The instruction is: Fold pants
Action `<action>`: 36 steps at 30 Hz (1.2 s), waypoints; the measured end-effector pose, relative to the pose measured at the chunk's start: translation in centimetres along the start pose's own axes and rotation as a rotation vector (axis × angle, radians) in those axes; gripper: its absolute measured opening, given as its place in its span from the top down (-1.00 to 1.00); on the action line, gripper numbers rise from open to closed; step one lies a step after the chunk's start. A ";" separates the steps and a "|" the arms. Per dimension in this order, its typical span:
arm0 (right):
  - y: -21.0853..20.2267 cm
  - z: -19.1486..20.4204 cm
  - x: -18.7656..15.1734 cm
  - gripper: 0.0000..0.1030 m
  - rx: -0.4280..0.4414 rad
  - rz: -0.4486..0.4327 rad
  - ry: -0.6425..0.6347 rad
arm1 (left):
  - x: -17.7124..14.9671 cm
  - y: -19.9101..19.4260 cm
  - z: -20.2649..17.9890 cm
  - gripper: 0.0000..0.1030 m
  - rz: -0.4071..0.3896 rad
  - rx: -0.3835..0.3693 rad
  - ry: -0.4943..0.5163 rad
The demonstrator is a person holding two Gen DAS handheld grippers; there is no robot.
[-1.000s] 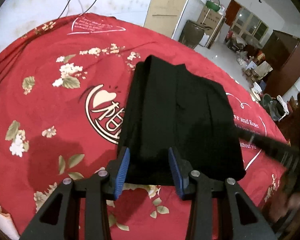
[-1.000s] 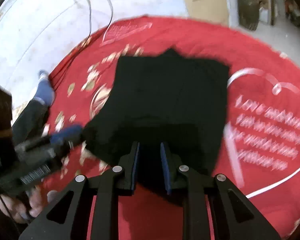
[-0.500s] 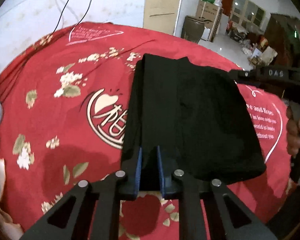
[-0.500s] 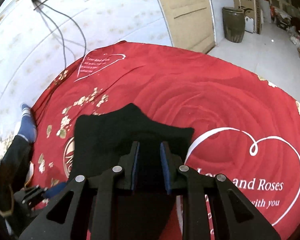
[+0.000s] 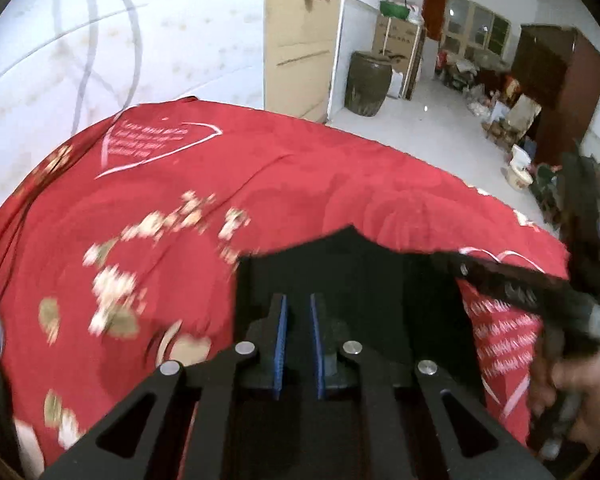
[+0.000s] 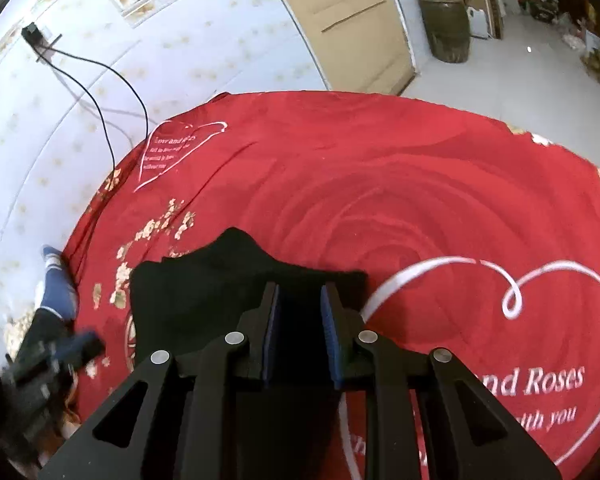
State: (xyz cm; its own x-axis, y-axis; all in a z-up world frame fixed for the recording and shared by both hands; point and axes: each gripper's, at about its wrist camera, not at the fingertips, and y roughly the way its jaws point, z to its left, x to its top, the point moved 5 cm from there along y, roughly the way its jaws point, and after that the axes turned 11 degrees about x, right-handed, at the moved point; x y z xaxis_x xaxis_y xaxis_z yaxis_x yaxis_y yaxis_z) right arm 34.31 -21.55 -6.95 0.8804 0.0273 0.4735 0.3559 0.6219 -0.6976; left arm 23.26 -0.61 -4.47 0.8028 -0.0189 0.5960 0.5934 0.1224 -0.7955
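At the left edge of the bed, seen from the right wrist, a foot in a blue sock rested against the patterned white wall, where a black cable hung from a socket. Beside it the red bedspread carried gold flowers along its left side and a small white heart with lettering near its far left corner.

The left gripper pointed down at the bed. Its jaws were closing, and the blue pads already pressed a fold of the black pants between them. The view from this wrist was blurred. The pants were lifted off the bedspread here, their upper edge rising to a peak toward the middle of the bed.

The right gripper likewise had its jaws clamped on the pants, with dark cloth filling the narrow gap between its blue pads. In the left wrist view that tool appeared at the right, held by a hand.

To the right of the pants, a large white heart with the words "and Roses" covered the near right part of the bedspread. Beyond the bed's far edge stood a tan door, then a dark ceramic jar on the pale floor, and a brown cabinet at the far right.
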 end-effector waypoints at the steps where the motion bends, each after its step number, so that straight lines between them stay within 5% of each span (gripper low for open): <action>1: 0.4 -0.3 0.1 0.59 0.002 0.005 0.005 | 0.4 1.4 -0.5 0.73 0.014 -0.002 0.017; 4: 1.2 -1.3 0.1 0.59 -0.016 0.025 0.012 | 0.1 4.9 -0.6 0.73 0.085 0.007 0.017; 9: 1.7 -1.4 -0.2 0.60 -0.030 0.029 -0.016 | -0.1 5.1 0.0 0.67 0.045 -0.020 -0.008; 17: -2.3 0.4 -0.5 0.59 -0.063 -0.016 -0.036 | -2.0 -0.1 1.3 0.68 0.011 -0.004 0.004; 28: -5.1 6.0 -10.3 0.59 -0.033 0.143 -0.050 | -9.0 -5.1 0.1 0.68 0.049 -0.024 -0.002; 36: -3.7 4.9 -11.9 0.60 -0.059 0.192 -0.019 | -10.8 -3.7 -0.1 0.68 0.102 -0.028 -0.024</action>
State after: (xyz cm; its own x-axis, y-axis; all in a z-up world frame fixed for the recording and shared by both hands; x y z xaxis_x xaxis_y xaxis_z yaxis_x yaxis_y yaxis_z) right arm 20.99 -20.37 -7.36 0.9279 0.1561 0.3386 0.2003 0.5570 -0.8060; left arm 12.41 -0.91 -7.94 0.8576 0.0156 0.5140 0.5105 0.0943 -0.8547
